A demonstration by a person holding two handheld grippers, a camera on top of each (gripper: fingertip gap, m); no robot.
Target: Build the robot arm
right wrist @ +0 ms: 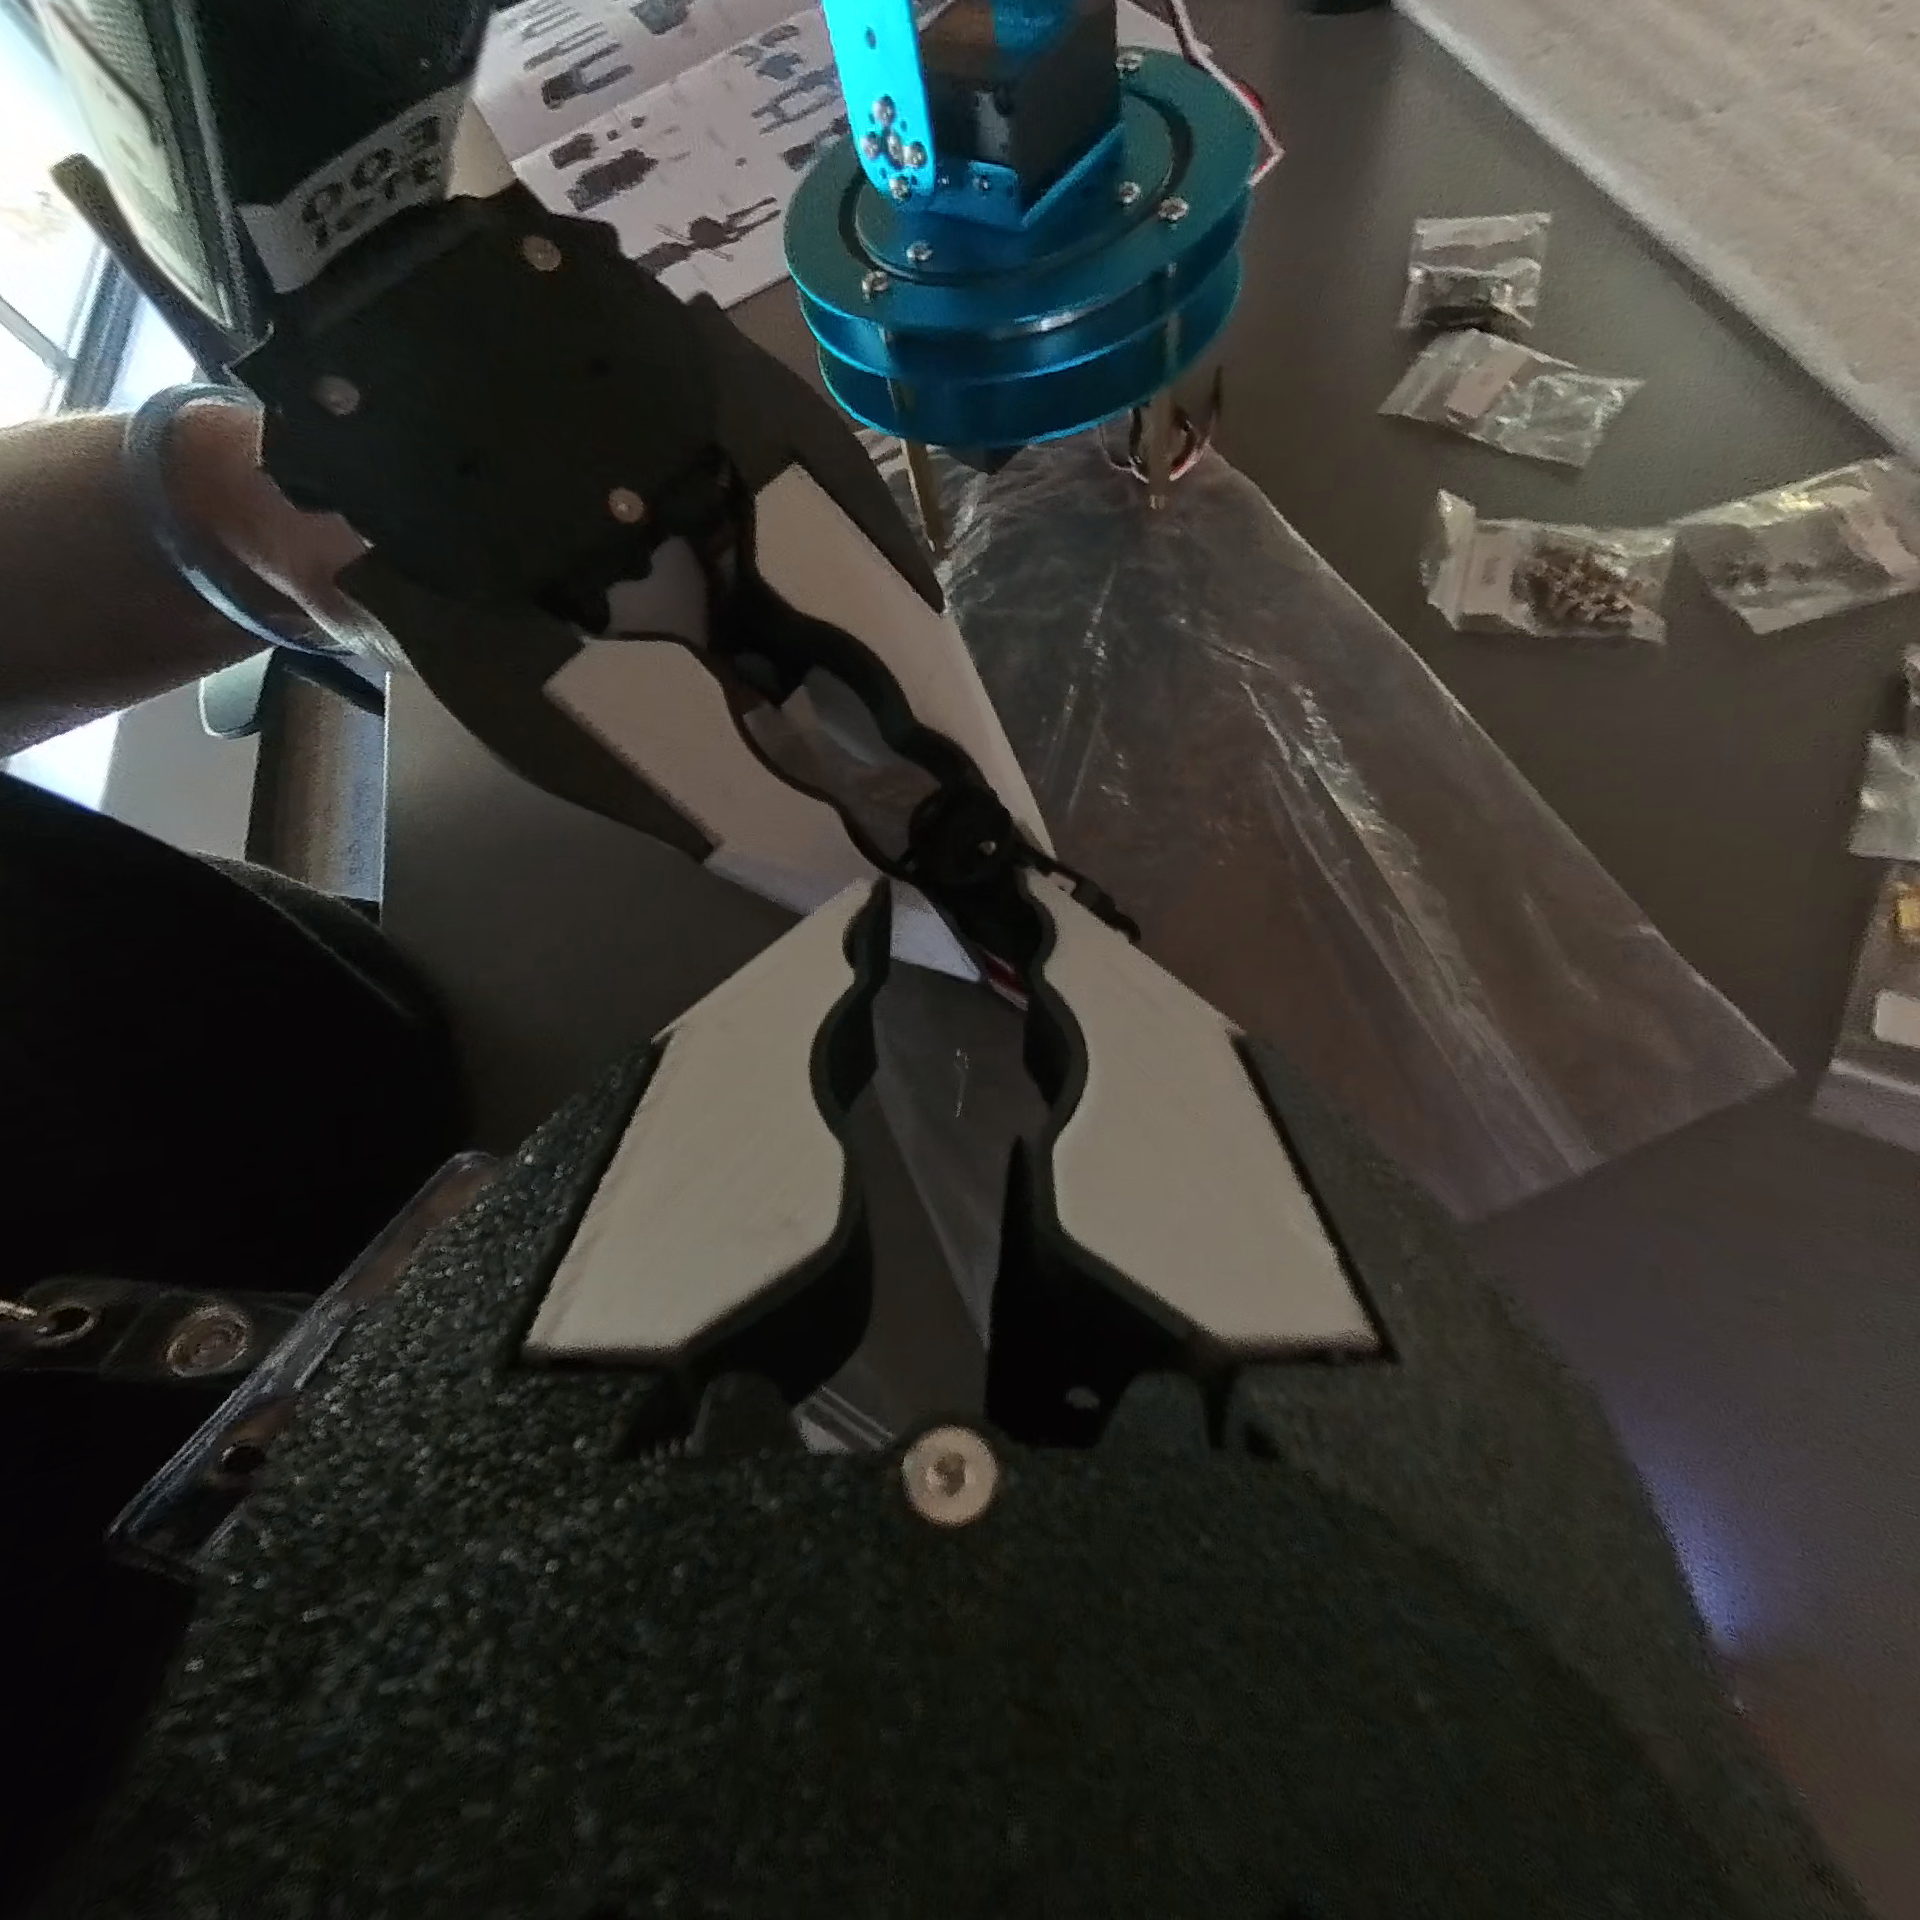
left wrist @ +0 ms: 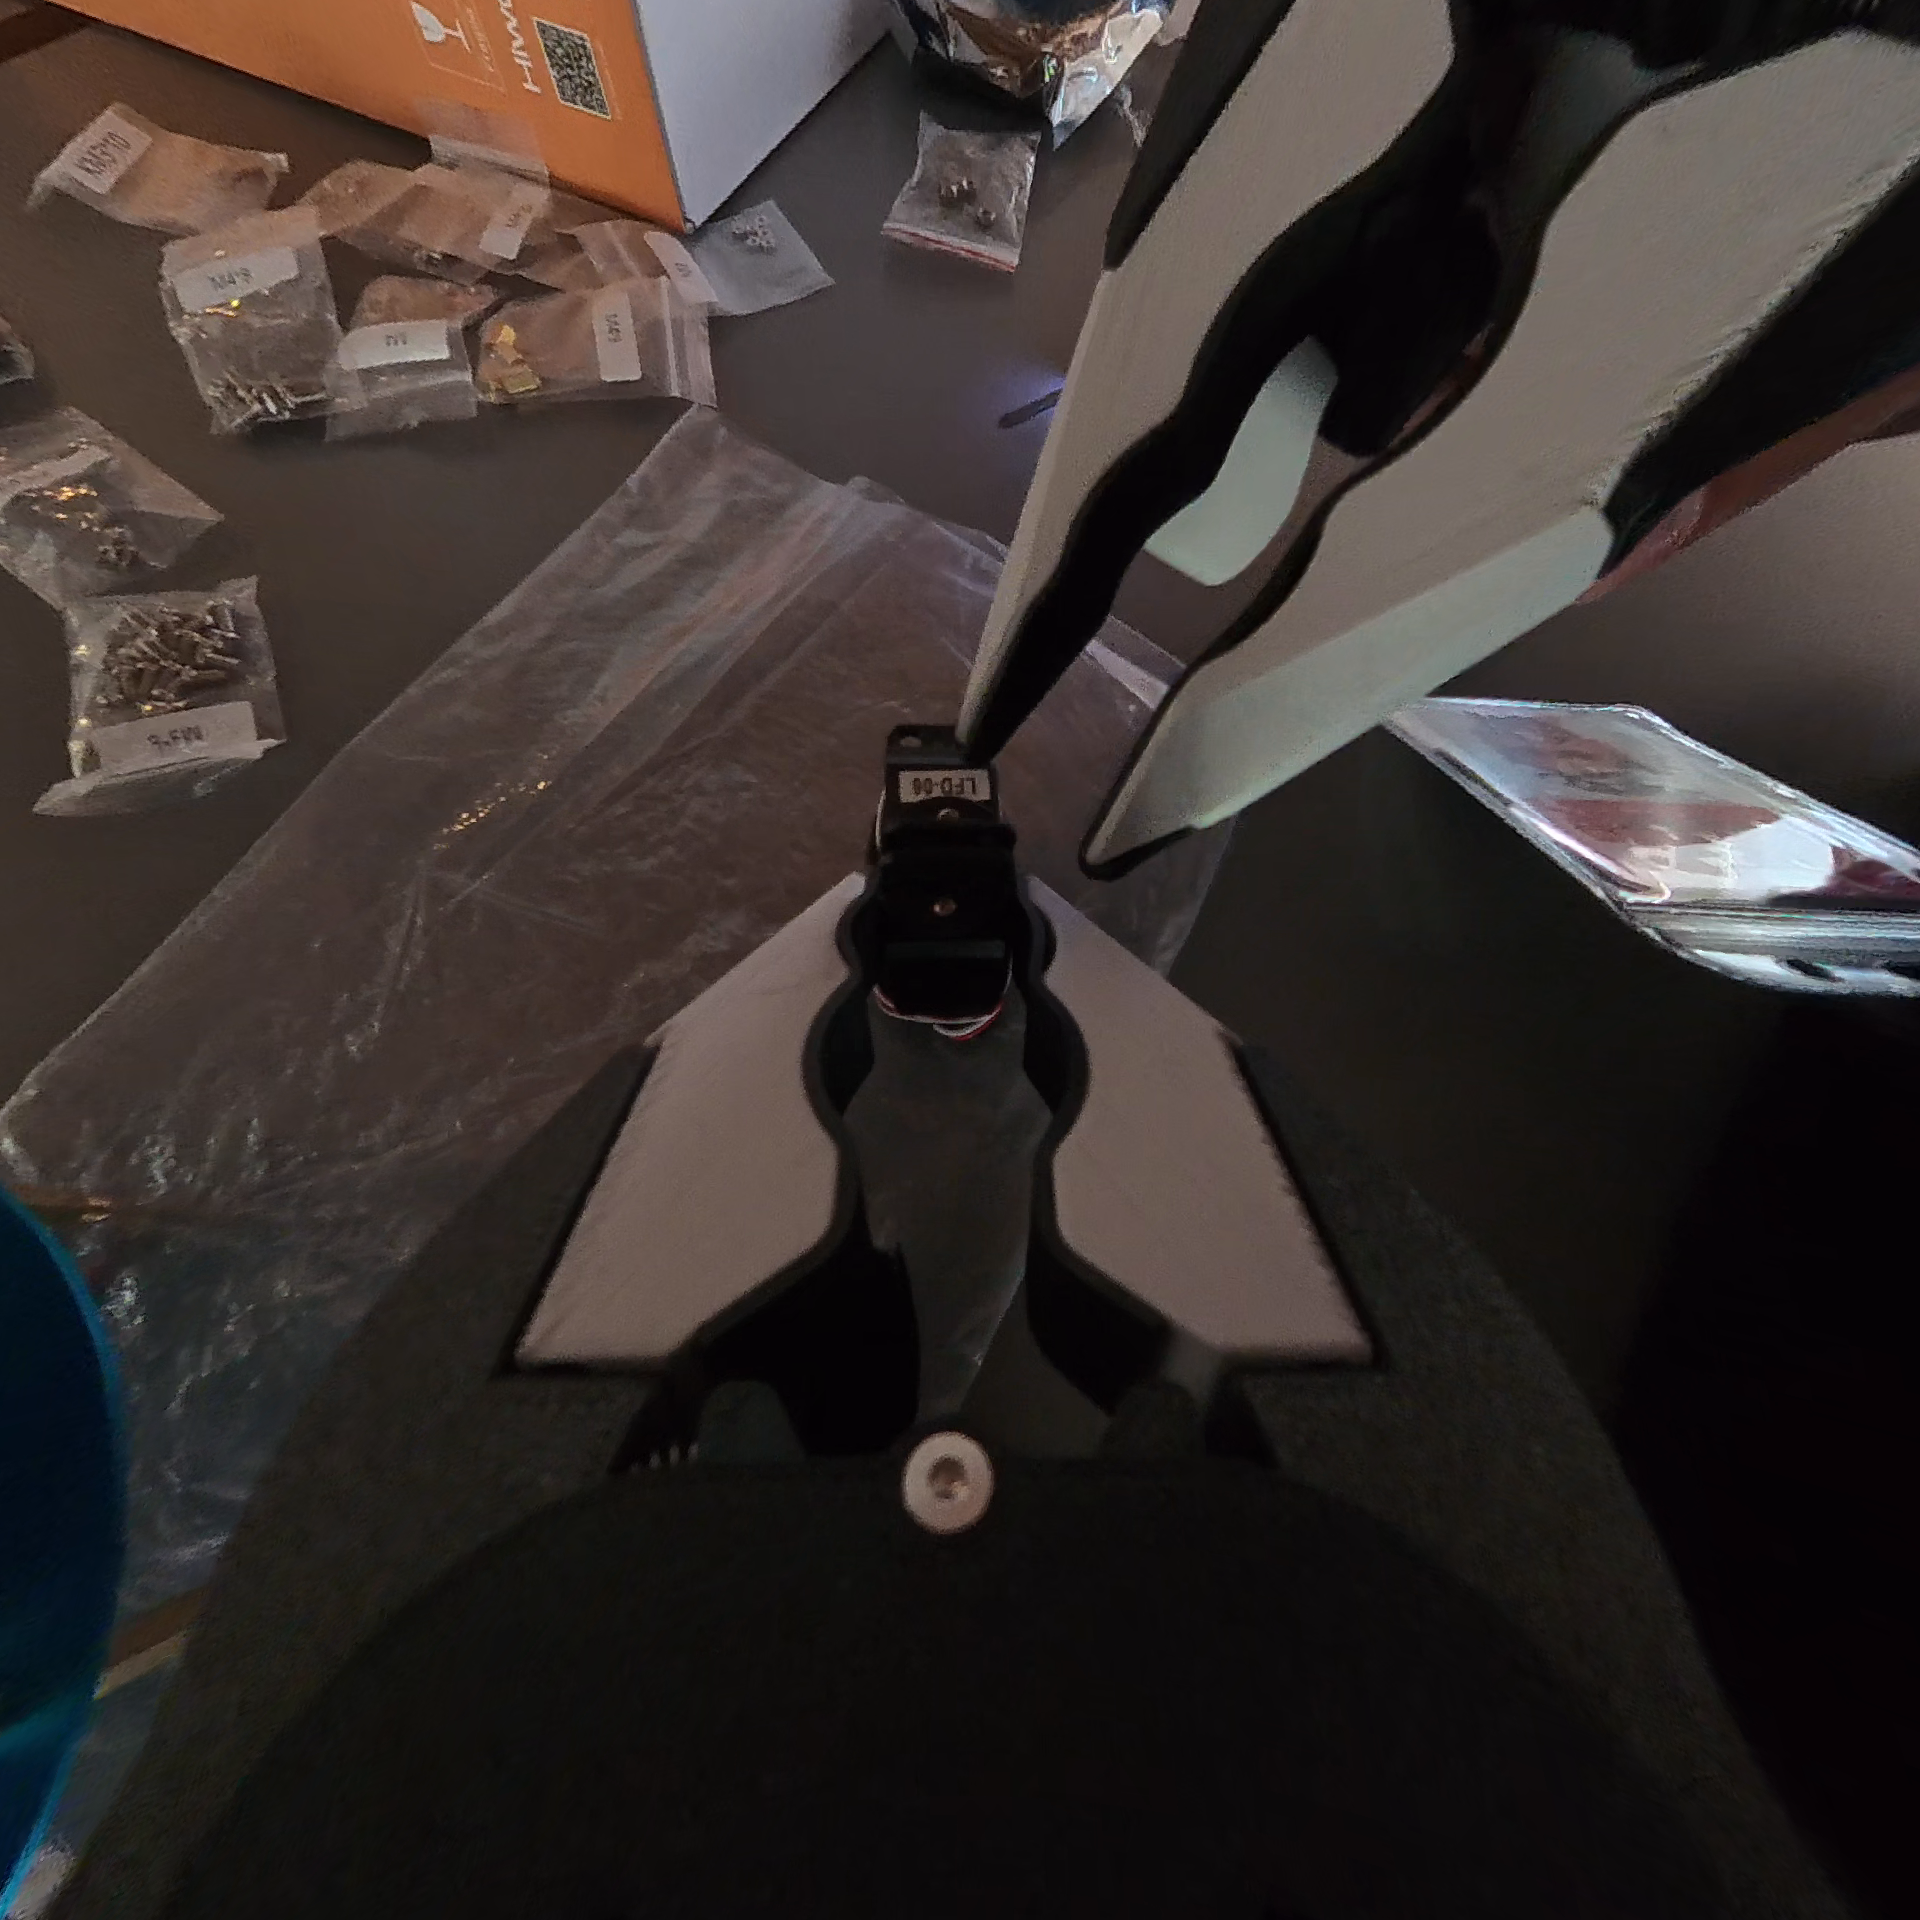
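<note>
Left wrist view: left gripper (left wrist: 940,899) has its jaws nearly closed on a small black servo (left wrist: 940,790) with a white label, pinched at the tips and held above the surface (left wrist: 1455,1143). Thin red and white wires (left wrist: 935,1023) trail from the servo back between the fingers. Right gripper (left wrist: 1039,805) comes in from top right with jaws apart and holding nothing; one tip touches the servo's top corner, the other sits just beside it. Under them lies a clear plastic bag (left wrist: 520,779), flat. Far left is a cluster of small screw bags (left wrist: 239,312), with an orange box (left wrist: 364,62) behind. A shiny packet (left wrist: 1683,831) is at right, and something blue (left wrist: 42,1455), too cropped to identify, is at the left edge

Right wrist view: right gripper (right wrist: 956,894) has a clear gap between its jaws and clamps nothing. Left gripper (right wrist: 966,831) enters from upper left, tips meeting the right's tips, with the servo (right wrist: 956,826) dark and hard to make out at that junction. Whether the right fingers press it here, cannot tell

Only this view shows a blue round base (right wrist: 1018,281) with a bracket on top, standing on pins near the plastic bag (right wrist: 1299,779), a printed sheet (right wrist: 644,135) behind it, and a person's wrist (right wrist: 156,520) with a bracelet. Only the left view shows the servo label, the orange box and the right tip's contact point
</note>
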